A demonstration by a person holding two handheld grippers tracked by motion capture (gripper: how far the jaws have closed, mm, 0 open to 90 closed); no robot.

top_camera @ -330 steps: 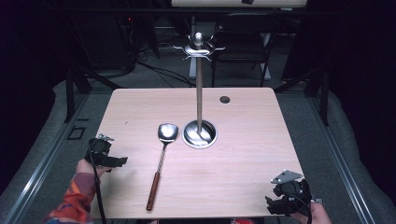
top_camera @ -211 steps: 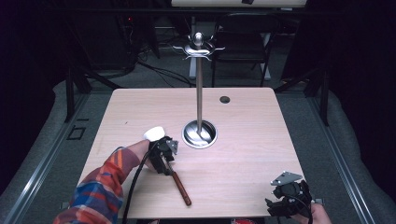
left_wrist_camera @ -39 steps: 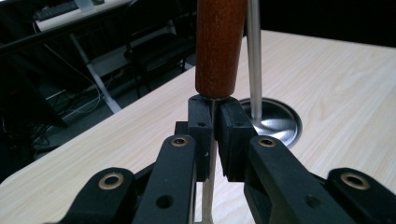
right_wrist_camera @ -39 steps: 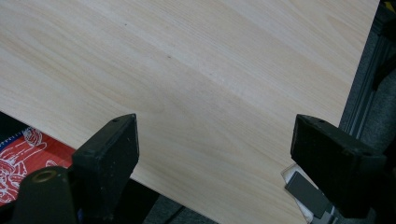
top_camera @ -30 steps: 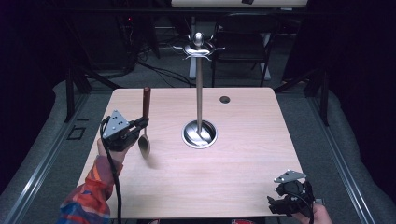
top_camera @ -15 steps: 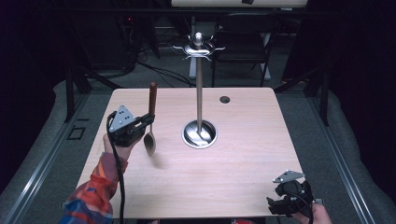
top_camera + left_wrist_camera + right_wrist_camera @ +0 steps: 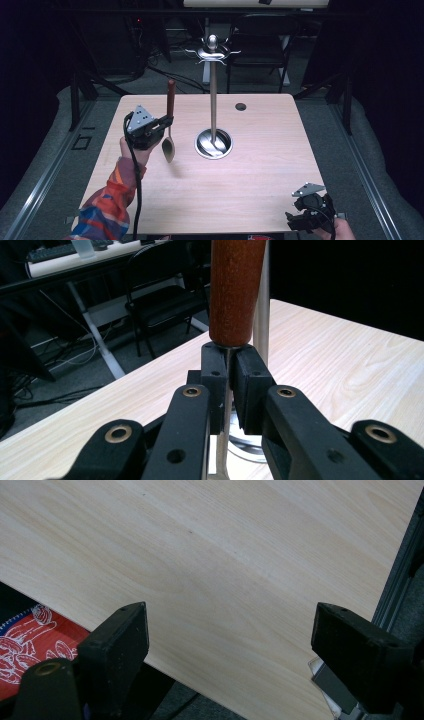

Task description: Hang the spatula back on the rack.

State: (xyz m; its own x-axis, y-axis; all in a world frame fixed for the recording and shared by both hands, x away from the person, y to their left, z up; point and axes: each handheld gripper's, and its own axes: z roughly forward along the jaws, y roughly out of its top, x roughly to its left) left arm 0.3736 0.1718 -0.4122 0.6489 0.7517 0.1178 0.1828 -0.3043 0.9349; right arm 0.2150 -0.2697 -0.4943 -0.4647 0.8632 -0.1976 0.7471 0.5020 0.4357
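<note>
A spoon (image 7: 169,130) with a brown wooden handle (image 7: 235,290) and a metal bowl hangs upright above the table, bowl down. My left gripper (image 7: 162,123) is shut on its thin metal neck just below the handle, left of the stand. The tall metal utensil stand (image 7: 213,95) rises from a round base (image 7: 214,143) at the table's middle, with hooks at its top (image 7: 212,50). Its pole (image 7: 262,305) shows right behind the spoon in the left gripper view. My right gripper (image 7: 303,216) rests open at the table's near right corner, nothing between its fingers (image 7: 117,645).
The light wooden table (image 7: 250,175) has a small dark hole (image 7: 240,106) near its far edge. A dark chair (image 7: 260,50) and desk legs stand beyond the table. A metal frame rail (image 7: 400,575) runs along the table's right side.
My left gripper has lifted the spoon from the table, turned it upright with the handle up, and carried it rightward toward the stand. The right gripper has stayed put.
</note>
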